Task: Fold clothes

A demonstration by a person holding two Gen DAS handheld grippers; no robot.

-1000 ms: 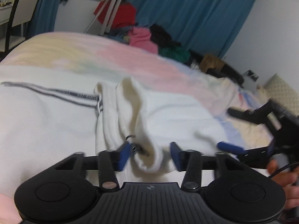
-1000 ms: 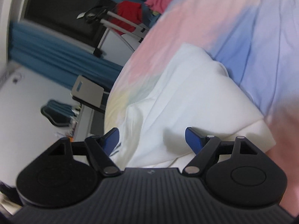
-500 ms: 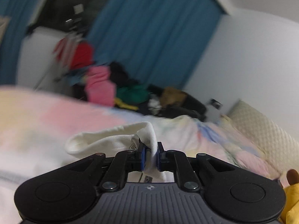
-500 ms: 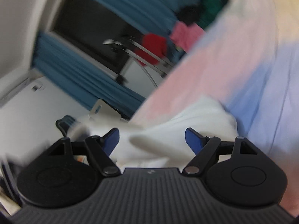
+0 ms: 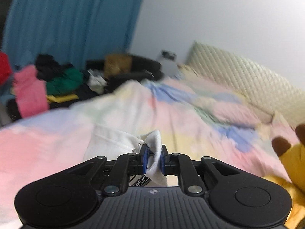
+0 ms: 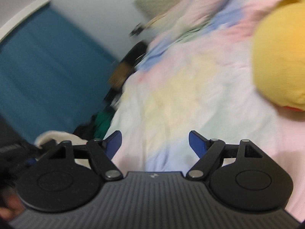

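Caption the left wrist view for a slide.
Left gripper, jaws opening, with a fold of white garment between them, above a pastel bedspread.

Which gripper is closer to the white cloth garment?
Left. The left gripper has the white cloth garment between its pads, its jaws opening. The right gripper is open over the pastel bedspread, the garment off to its left.

Blue curtain [image 5: 72, 22], yellow plush toy [image 6: 280, 55], pastel bedspread [image 5: 190, 118], padded headboard [image 5: 247, 78].
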